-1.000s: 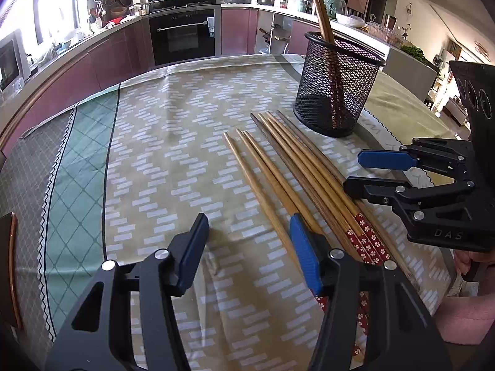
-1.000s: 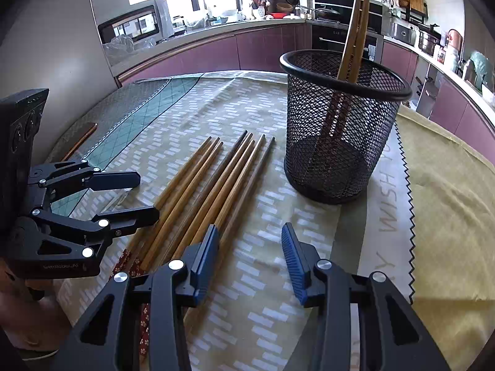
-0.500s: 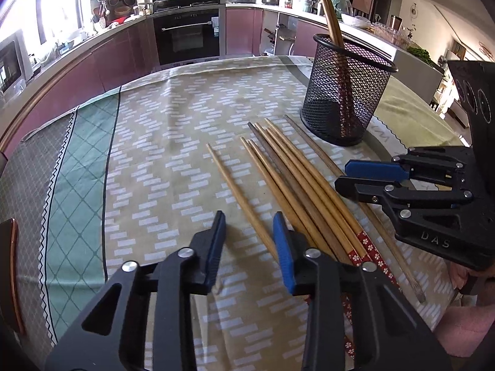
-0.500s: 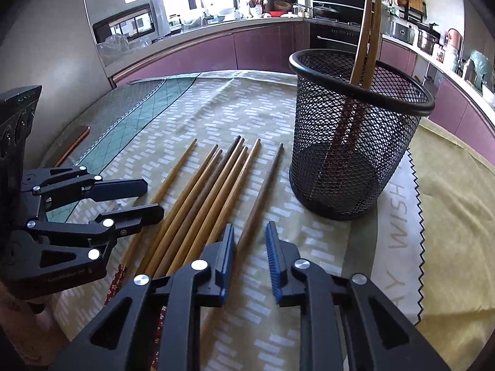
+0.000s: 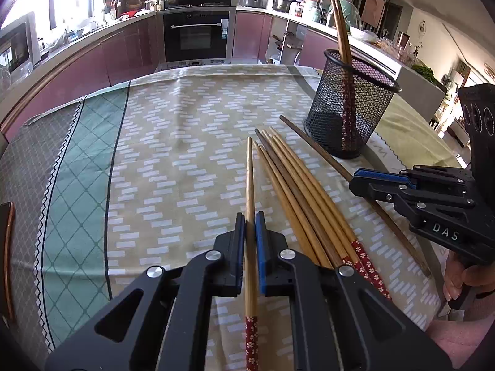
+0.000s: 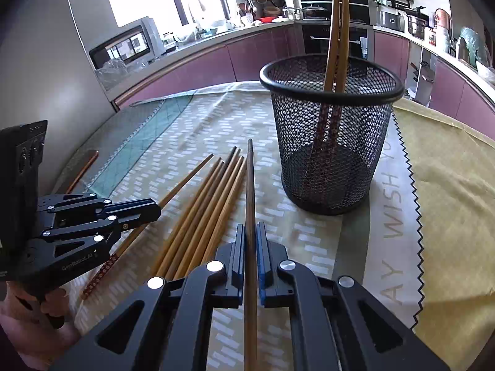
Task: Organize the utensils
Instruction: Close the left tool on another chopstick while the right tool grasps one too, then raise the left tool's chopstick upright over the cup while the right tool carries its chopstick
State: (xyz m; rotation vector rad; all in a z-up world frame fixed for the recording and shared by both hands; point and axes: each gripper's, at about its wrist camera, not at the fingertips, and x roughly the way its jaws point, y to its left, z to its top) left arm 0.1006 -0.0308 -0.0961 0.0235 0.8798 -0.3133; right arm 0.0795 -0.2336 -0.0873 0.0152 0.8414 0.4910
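- My left gripper [image 5: 250, 225] is clamped on one light bamboo chopstick [image 5: 250, 179], pinched partway along the shaft so the red patterned end trails behind the pads.
- My right gripper [image 6: 251, 235] is clamped on a darker chopstick [image 6: 250, 185], taken from the side of the row nearest the mesh holder [image 6: 331, 130].
- Taking the outermost stick on each side leaves the loose chopsticks [image 5: 297, 182] between undisturbed, I judge.
- The holder stands toward the table's far right corner and already carries two sticks upright.
- Surface: patterned tablecloth [image 5: 173, 142], flat, with a green band along the left edge.
- Room: kitchen, purple cabinets, oven [image 5: 196, 35] at the back.
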